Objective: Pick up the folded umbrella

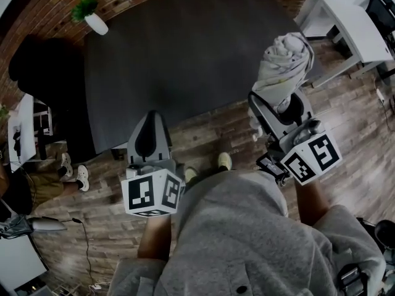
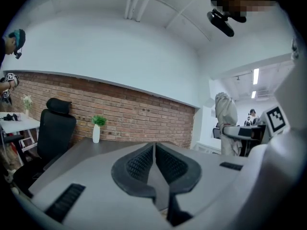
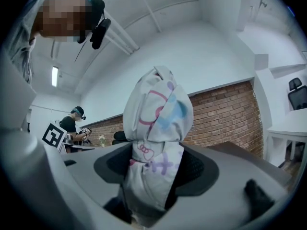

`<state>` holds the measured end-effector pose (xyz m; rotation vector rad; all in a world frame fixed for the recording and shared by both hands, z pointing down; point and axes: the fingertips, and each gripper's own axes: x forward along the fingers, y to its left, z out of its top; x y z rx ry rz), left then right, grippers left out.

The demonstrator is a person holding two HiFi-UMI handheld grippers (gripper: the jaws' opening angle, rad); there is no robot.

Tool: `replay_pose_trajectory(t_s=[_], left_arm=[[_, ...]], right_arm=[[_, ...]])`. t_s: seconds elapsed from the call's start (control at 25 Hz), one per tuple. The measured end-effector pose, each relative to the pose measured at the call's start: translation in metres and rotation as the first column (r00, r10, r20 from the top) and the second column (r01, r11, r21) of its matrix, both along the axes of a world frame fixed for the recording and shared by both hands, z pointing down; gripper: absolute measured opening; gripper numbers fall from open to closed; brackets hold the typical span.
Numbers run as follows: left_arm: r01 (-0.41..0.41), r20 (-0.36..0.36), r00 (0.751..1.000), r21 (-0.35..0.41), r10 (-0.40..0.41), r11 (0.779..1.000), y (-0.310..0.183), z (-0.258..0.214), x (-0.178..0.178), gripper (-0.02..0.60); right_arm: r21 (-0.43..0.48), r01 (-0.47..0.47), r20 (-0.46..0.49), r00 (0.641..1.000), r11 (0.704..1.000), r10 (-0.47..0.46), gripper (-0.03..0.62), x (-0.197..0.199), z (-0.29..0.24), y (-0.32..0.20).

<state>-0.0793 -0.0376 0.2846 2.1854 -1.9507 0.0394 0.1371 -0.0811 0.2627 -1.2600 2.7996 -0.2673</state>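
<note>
Brick wall (image 2: 139, 114), dark table (image 1: 185, 54), plank floor (image 1: 111, 227)

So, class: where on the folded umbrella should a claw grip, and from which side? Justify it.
Grip the folded umbrella at its narrow tied waist, from below, jaws either side, as the right claw does: the fabric bulges above, so it probably won't slip through.

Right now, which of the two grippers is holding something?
The right gripper: its jaws clamp the folded umbrella, while the left gripper has its jaws shut on nothing.
</note>
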Motion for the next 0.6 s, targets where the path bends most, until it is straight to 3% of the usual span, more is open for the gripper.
replay_pose_trajectory(t_s=[0.28,0.6], left_arm=[[0.026,-0.008,1.000,-0.017,-0.026,1.000,0.003,0.006,-0.020,0.028],[0.009,-0.014,1.000,-0.010,-0.009,1.000,-0.003,0.007,-0.007,0.028]], right_arm=[[0.004,-0.007,-0.001,1.000,1.000,0.007,0.281,-0.016,0.002,-0.003],[0.007,0.009,-0.025,1.000,1.000,-0.008,0.282,-0.014,0.006,-0.004]])
